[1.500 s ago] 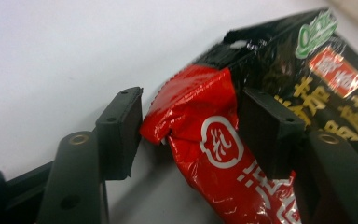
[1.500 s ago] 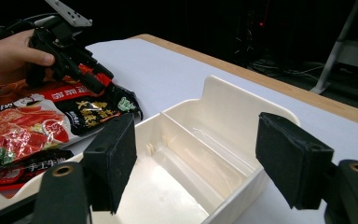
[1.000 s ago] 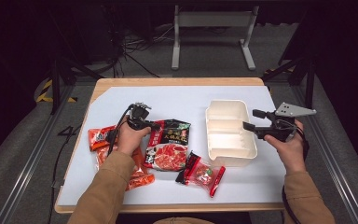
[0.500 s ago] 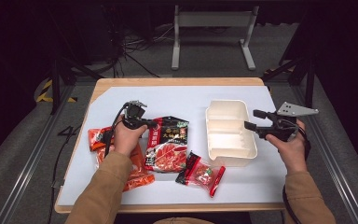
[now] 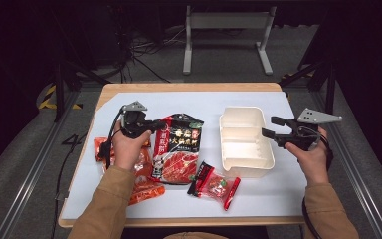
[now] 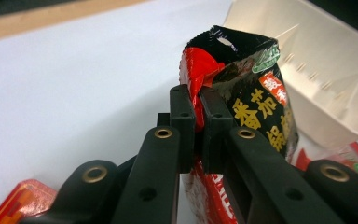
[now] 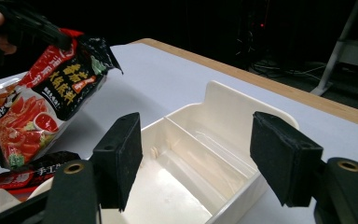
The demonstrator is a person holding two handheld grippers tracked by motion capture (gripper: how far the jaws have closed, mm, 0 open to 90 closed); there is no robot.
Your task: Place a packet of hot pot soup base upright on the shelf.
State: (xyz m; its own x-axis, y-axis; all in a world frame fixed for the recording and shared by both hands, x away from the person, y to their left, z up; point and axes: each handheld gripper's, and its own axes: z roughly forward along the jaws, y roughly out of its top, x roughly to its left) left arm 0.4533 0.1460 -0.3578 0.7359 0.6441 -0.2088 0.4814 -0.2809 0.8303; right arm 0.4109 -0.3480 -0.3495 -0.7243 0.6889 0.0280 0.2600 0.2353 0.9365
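Moved: left tongs (image 5: 155, 124) have closed on the sauce packet's (image 5: 179, 149) top edge, lifting it off the counter (image 5: 129, 199).
Right tongs (image 5: 268, 127): open, straddling the tray's (image 5: 243, 167) right-edge wall.

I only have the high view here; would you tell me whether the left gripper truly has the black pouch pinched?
Observer: Yes. In the left gripper view the left gripper is shut on the pouch, on a folded red edge at its top.
Operator: Thank you. Is the pouch off the table?
Observer: Only partly, it seems. In the right gripper view its top is raised, while its lower end appears to lie by the other packets.
Operator: And is the right gripper holding the tray?
Observer: No. The right gripper has just been closing slightly, but its pads stand apart, with the tray beyond them and untouched.
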